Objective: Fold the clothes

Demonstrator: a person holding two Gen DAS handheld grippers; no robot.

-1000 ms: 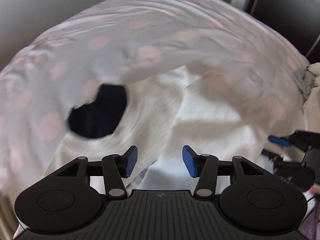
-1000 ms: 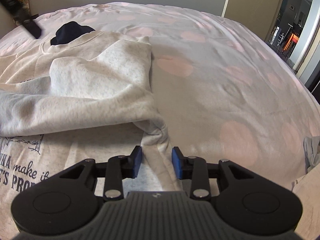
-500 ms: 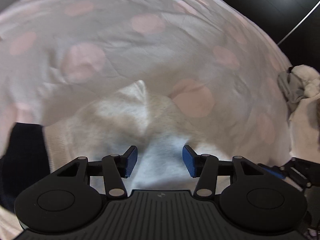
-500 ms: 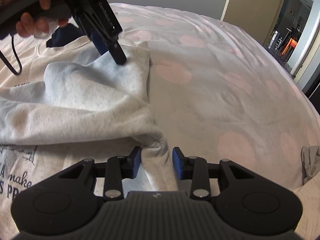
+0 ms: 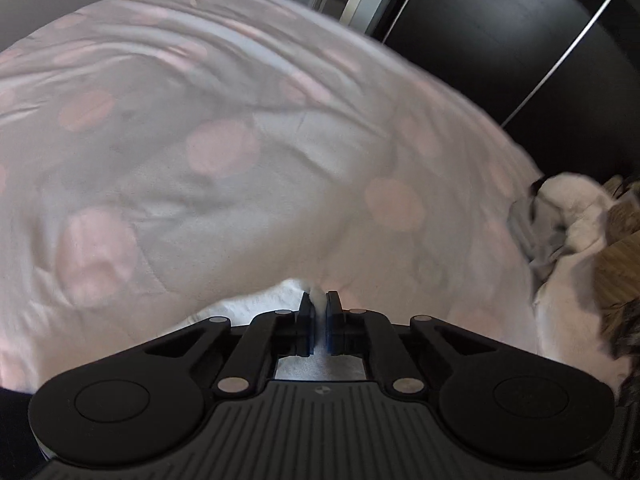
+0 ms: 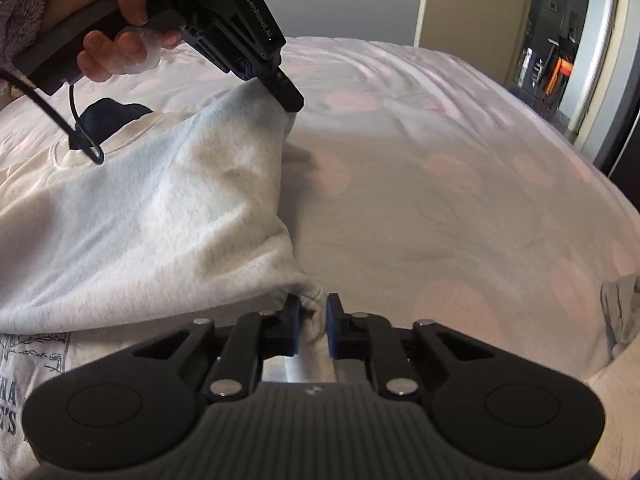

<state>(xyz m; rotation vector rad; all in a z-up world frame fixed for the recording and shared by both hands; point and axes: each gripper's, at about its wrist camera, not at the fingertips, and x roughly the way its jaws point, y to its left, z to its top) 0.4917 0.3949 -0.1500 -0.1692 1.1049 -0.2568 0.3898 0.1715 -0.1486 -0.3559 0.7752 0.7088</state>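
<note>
Left claw (image 5: 318,307) and right claw (image 6: 312,317) each clench one edge of the sweatshirt (image 6: 160,216), lifted between them.

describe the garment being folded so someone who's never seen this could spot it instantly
Start at the bed, covered by a pale sheet with pink dots. On its left side lies a light grey sweatshirt, one edge lifted by the left gripper, a corner pinched by the right gripper. Unlike the dark garment behind it, it carries navy printed lettering.

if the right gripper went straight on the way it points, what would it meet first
The right gripper is already shut on the sweatshirt edge, so that fabric comes first. Past it, probably the pink-spotted bedspread, though depth is unclear.
</note>
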